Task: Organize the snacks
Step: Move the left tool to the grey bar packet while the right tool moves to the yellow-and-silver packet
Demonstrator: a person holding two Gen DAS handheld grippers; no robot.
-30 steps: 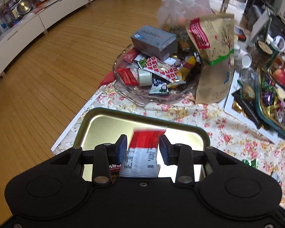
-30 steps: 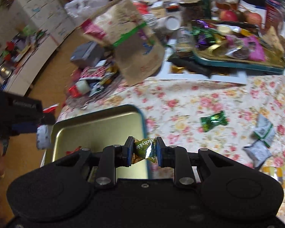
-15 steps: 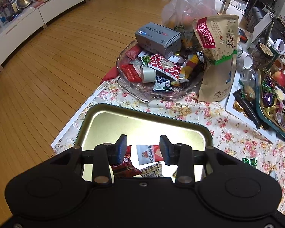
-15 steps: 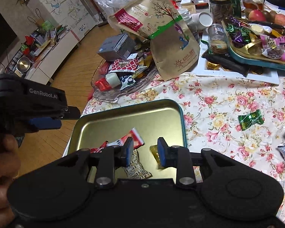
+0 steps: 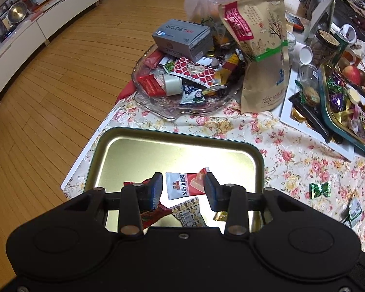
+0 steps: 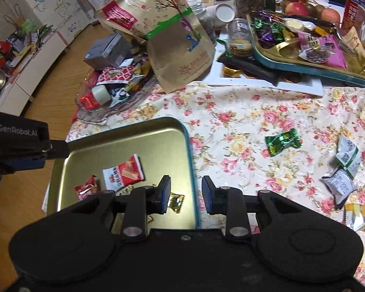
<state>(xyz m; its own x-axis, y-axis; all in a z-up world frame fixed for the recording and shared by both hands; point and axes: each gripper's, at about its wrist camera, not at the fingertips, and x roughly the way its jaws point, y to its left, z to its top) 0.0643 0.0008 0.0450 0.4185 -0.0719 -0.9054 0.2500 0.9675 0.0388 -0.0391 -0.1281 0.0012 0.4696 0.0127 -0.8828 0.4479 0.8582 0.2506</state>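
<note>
Two handheld grippers hang over a gold metal tray (image 5: 133,146) with a teal rim, which sits on a flowered tablecloth (image 6: 255,121). Seen from the left wrist camera, the left gripper (image 5: 183,189) has its jaws well apart with nothing pressed between them; a red and white snack packet (image 5: 186,185) lies flat on the tray floor below the gap. At about 7 o'clock from that packet is a dark red wrapper (image 5: 153,215), at 6 o'clock a patterned packet (image 5: 188,213), and at 4 o'clock a gold-wrapped candy (image 5: 220,216), all inside the tray.

From the right wrist camera, the right gripper (image 6: 186,194) has its jaws apart and empty; they have just been opening, with nothing between them. It hangs above the tray's right rim, with the gold-wrapped candy (image 6: 176,200) on the tray floor just beside the left fingertip. The left gripper's body shows at 9 o'clock in this view.

Loose on the cloth to the right of the tray lie a green candy (image 6: 283,141) at about 2 o'clock from the right gripper, and two white sachets (image 6: 344,170) at 3 o'clock. Beyond the tray, at 12 o'clock, a glass dish (image 5: 158,104) heaped with mixed snacks stands next to a brown paper pouch (image 5: 262,56). A second teal tray (image 6: 304,65) of sweets sits at 1 o'clock.
</note>
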